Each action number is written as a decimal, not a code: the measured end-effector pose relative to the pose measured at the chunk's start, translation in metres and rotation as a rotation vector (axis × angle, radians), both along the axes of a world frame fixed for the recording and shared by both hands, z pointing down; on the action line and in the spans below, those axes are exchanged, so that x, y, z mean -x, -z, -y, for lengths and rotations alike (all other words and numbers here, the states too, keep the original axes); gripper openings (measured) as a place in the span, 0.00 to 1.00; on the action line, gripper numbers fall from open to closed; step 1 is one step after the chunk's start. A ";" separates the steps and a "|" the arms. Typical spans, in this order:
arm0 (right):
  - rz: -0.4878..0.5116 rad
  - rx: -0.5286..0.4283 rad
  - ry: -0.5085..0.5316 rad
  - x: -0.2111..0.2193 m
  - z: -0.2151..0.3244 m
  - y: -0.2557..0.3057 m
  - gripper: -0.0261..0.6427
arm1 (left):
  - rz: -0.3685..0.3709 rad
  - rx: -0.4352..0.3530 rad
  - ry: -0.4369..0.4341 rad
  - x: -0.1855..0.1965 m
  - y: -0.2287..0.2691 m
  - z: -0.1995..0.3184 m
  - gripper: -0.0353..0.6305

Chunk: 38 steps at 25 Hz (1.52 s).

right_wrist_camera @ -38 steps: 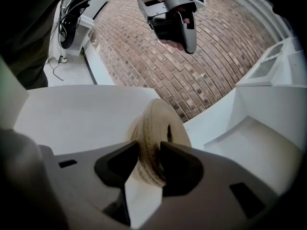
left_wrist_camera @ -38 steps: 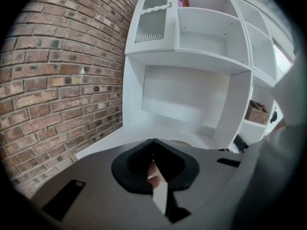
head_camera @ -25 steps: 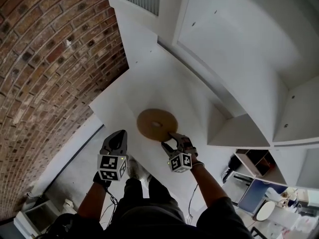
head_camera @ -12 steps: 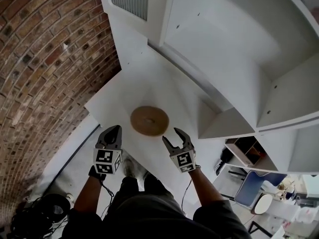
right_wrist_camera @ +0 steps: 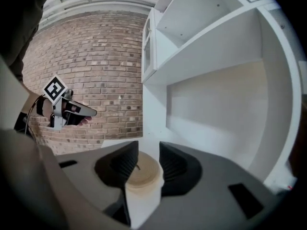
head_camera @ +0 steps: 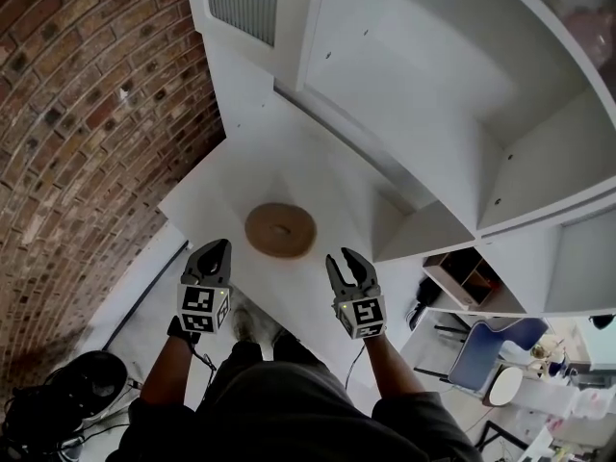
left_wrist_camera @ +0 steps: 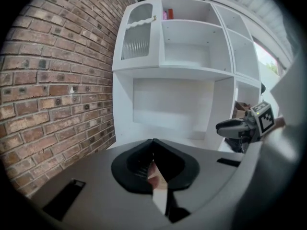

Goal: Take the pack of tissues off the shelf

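A small pink and red pack [left_wrist_camera: 168, 14] stands on the top shelf of the white shelf unit [head_camera: 452, 114]; the head view shows it only as a pinkish blur [head_camera: 589, 25] at the far upper right. Both grippers hang low over the near edge of the white tabletop [head_camera: 318, 171], far below that shelf. My left gripper [head_camera: 214, 255] is shut with nothing in it. My right gripper [head_camera: 351, 267] has a gap between its jaws, which are closing on nothing. A round brown disc [head_camera: 280, 230] lies on the tabletop just ahead of and between the two grippers.
A brick wall [head_camera: 87, 114] runs along the left. The shelf unit has a ribbed glass door [left_wrist_camera: 138, 37] at its upper left and several bare compartments. A blue chair [head_camera: 491, 354] and clutter sit on the floor at the lower right.
Both grippers have drawn back from the disc toward me; the right one was at the disc's edge and is now clear of it. The right jaws stand narrower. The view has tilted up toward the shelves.
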State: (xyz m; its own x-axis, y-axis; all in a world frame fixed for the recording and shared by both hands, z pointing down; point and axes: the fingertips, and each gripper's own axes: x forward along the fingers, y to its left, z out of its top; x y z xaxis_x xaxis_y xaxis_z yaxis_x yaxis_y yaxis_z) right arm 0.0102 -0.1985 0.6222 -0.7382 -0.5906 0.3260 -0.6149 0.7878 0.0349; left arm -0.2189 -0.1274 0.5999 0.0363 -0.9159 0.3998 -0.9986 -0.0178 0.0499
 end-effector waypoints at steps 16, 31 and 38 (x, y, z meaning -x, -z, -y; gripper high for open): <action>0.072 0.015 -0.162 -0.023 0.003 0.025 0.04 | -0.006 -0.027 -0.065 -0.012 -0.003 0.003 0.06; 0.081 0.025 -0.172 -0.018 0.008 0.024 0.04 | -0.010 -0.031 -0.059 -0.006 -0.004 0.009 0.06; 0.073 0.023 -0.171 -0.018 0.011 0.021 0.04 | -0.008 -0.032 -0.058 -0.006 -0.003 0.013 0.06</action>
State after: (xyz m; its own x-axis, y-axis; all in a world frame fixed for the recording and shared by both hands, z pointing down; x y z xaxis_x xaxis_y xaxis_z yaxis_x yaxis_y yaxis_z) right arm 0.0281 -0.2091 0.6010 -0.6500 -0.7023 0.2902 -0.7400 0.6719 -0.0314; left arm -0.2131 -0.1400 0.6026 0.0933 -0.9243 0.3701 -0.9954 -0.0778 0.0567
